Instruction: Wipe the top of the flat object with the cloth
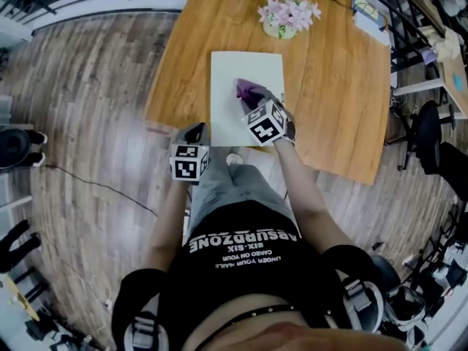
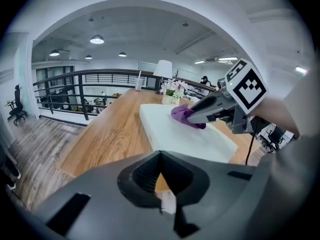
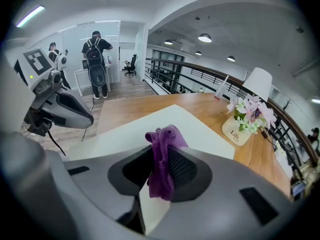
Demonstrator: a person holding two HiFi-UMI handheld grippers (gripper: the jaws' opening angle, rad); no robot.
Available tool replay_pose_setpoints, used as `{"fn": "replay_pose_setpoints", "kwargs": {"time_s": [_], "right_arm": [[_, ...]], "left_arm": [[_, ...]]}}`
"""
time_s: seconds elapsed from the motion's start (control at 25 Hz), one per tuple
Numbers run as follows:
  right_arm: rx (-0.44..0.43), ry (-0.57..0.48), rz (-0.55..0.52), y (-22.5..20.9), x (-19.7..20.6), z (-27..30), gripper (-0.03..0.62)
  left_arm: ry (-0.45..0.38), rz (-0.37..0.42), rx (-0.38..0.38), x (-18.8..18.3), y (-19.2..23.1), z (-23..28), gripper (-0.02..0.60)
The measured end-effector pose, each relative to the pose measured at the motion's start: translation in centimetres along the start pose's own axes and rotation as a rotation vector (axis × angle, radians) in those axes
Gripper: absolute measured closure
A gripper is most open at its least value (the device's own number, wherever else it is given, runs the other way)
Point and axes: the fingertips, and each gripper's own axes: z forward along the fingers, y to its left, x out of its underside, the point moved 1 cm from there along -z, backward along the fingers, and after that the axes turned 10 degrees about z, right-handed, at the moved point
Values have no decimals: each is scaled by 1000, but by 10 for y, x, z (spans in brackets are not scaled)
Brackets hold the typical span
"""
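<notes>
A white flat board (image 1: pixel 245 79) lies on the wooden table (image 1: pixel 329 86), near its front edge. A crumpled purple cloth (image 1: pixel 247 89) rests on the board's middle. My right gripper (image 1: pixel 253 102) is shut on the cloth (image 3: pixel 161 156) and holds it down on the board (image 3: pixel 150 129). In the left gripper view the cloth (image 2: pixel 180 113) shows under the right gripper (image 2: pixel 199 116) on the board (image 2: pixel 175 134). My left gripper (image 1: pixel 196 131) hovers just off the table's front edge, left of the board's near corner, shut on nothing (image 2: pixel 160 155).
A small pot of pink flowers (image 1: pixel 287 14) stands on the table beyond the board. A white lamp (image 3: pixel 257 84) stands behind it, by a railing. Wooden floor (image 1: pixel 88 123) lies to the left. People stand in the far room (image 3: pixel 96 59). Office chairs (image 1: pixel 431 134) sit on the right.
</notes>
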Motion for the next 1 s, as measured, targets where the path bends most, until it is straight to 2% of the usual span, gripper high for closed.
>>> {"fn": "replay_pose_setpoints", "kwargs": {"time_s": [0.52, 0.76, 1.0], "right_arm": [[-62, -12, -77, 41, -27, 22, 494], [-74, -17, -184, 59, -34, 28, 494], [-97, -24, -215, 69, -34, 28, 494]], "left_arm": [[1, -51, -30, 19, 7, -15, 566], [-5, -67, -22, 21, 6, -19, 566], [-17, -74, -23, 16, 8, -18, 566]]}}
